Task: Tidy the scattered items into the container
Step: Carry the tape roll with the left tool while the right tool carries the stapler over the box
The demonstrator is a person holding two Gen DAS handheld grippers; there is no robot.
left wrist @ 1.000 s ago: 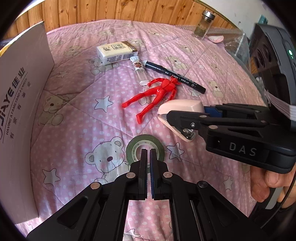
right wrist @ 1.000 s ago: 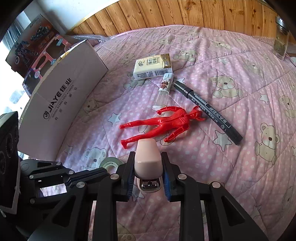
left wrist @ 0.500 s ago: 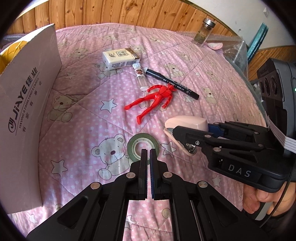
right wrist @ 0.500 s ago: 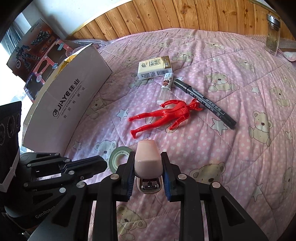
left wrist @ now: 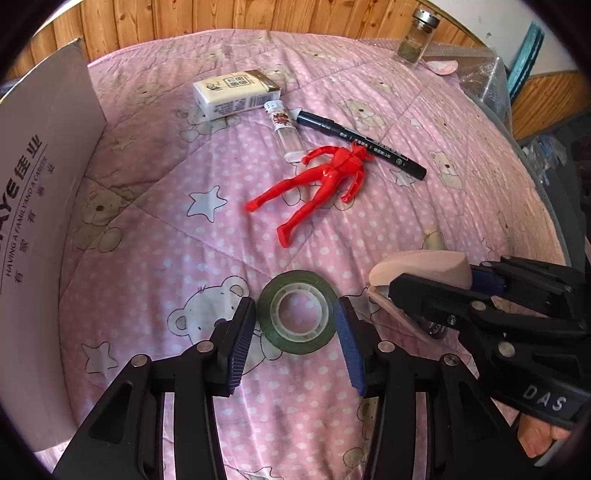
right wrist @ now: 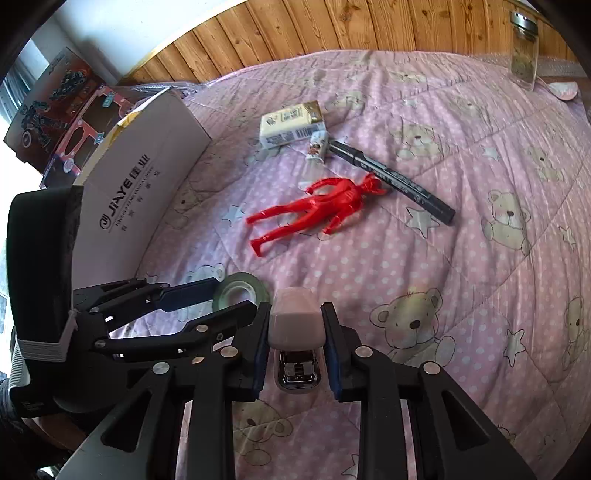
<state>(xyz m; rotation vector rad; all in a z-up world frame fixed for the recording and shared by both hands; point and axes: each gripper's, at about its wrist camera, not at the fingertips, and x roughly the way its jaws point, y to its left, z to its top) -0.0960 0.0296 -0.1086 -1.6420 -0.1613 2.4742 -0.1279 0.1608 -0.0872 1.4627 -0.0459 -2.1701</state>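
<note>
My left gripper (left wrist: pixel 295 328) is open, its fingers on either side of a green roll of clear tape (left wrist: pixel 297 317) lying flat on the pink quilt; the roll also shows in the right wrist view (right wrist: pixel 240 291). My right gripper (right wrist: pixel 295 332) is shut on a pink stapler (right wrist: pixel 295 317), held above the quilt just right of the roll; the stapler shows in the left wrist view (left wrist: pixel 421 273). A red toy figure (left wrist: pixel 321 181), a black marker (left wrist: pixel 362 140), a small clear bottle (left wrist: pixel 284 129) and a cream carton (left wrist: pixel 236 92) lie farther back. The white cardboard box (left wrist: pixel 40 206) stands at the left.
A glass jar (left wrist: pixel 419 37) stands at the far right edge of the bed by bubble wrap (left wrist: pixel 476 74). A wooden panel wall (right wrist: pixel 332 26) runs behind. Boxed toys (right wrist: pixel 55 110) lean behind the cardboard box.
My left gripper has opened from shut and moved down and forward, so its fingers now flank the tape roll. My right gripper has kept hold of the stapler.
</note>
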